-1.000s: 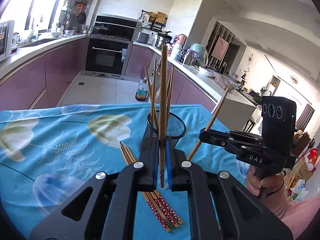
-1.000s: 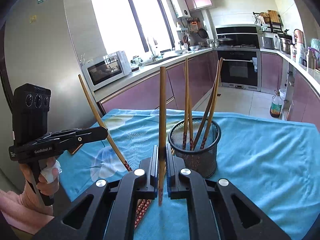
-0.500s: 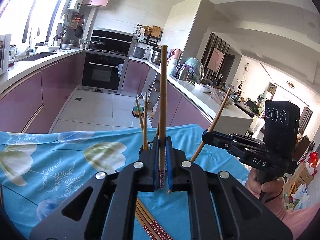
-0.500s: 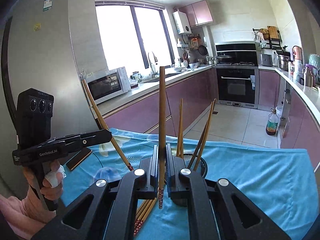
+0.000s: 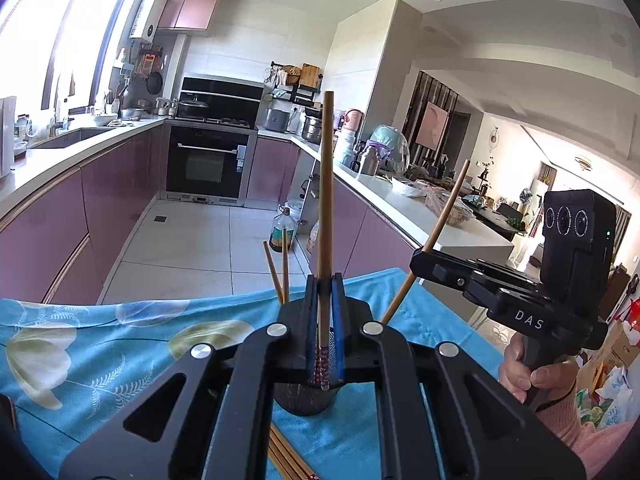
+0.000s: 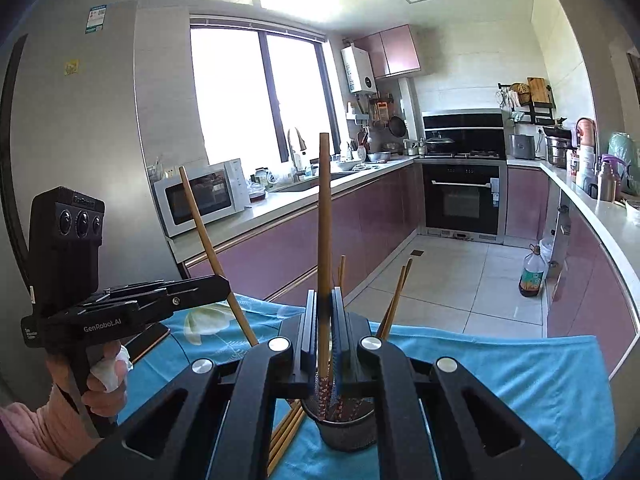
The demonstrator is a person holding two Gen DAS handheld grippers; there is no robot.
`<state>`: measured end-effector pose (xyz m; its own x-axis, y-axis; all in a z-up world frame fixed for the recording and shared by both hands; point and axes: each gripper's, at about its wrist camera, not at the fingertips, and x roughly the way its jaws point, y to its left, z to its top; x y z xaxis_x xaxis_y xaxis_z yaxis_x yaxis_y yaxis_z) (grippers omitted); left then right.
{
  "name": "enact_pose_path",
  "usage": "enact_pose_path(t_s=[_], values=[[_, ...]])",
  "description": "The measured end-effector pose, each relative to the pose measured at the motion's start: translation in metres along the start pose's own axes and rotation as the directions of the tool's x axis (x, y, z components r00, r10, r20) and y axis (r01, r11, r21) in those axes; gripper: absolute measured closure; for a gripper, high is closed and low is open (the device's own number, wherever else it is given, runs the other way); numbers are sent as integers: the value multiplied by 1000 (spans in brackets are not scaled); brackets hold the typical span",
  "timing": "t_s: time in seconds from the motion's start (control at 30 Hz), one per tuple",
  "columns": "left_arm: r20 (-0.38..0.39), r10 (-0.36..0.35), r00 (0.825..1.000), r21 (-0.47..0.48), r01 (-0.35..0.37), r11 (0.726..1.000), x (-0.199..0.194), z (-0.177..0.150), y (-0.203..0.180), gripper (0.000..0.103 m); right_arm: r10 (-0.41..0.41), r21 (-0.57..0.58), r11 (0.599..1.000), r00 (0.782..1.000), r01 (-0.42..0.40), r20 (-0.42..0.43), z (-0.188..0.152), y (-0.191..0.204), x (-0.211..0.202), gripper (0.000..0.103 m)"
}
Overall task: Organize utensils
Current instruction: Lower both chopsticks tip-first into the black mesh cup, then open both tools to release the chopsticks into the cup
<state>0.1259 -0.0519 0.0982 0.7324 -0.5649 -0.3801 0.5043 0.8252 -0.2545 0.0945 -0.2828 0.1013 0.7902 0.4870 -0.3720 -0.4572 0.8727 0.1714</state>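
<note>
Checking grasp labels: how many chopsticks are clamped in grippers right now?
2. The left chopstick is clamped upright in the left gripper, the right chopstick in the right gripper. Neither is hidden.

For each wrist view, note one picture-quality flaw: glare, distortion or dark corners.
Left wrist view: the window at upper left is blown out white, and the counter edge bows from fisheye distortion. Right wrist view: the window glares white, the fridge side curves, and the corners are black.
</note>
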Motion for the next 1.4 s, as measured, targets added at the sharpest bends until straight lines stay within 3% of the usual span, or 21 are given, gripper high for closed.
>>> enact_pose_path(t_s=[0.23, 0.6, 0.83, 1.1, 1.4], values=[[-22, 47, 999, 4, -47, 999, 21, 0, 2, 95, -32, 8, 999, 999, 32, -35, -5, -11, 19, 97], [-17, 23, 1000, -8, -23, 1000, 34, 6, 3, 96, -37, 31, 999, 994, 40, -100, -17, -21, 39, 97], [-107, 34, 994, 41, -29, 999, 53, -6, 1, 96, -35, 23, 999, 988, 39, -151, -25, -19, 48, 97], [-250, 27, 968, 66, -11, 998, 87, -27, 2, 96, -37, 30, 998, 969, 46, -244, -35, -24, 70, 97], [-298, 53, 953, 38, -43, 998, 118, -39, 15, 95, -39, 81, 995, 965, 62, -260, -36, -33, 85, 95]])
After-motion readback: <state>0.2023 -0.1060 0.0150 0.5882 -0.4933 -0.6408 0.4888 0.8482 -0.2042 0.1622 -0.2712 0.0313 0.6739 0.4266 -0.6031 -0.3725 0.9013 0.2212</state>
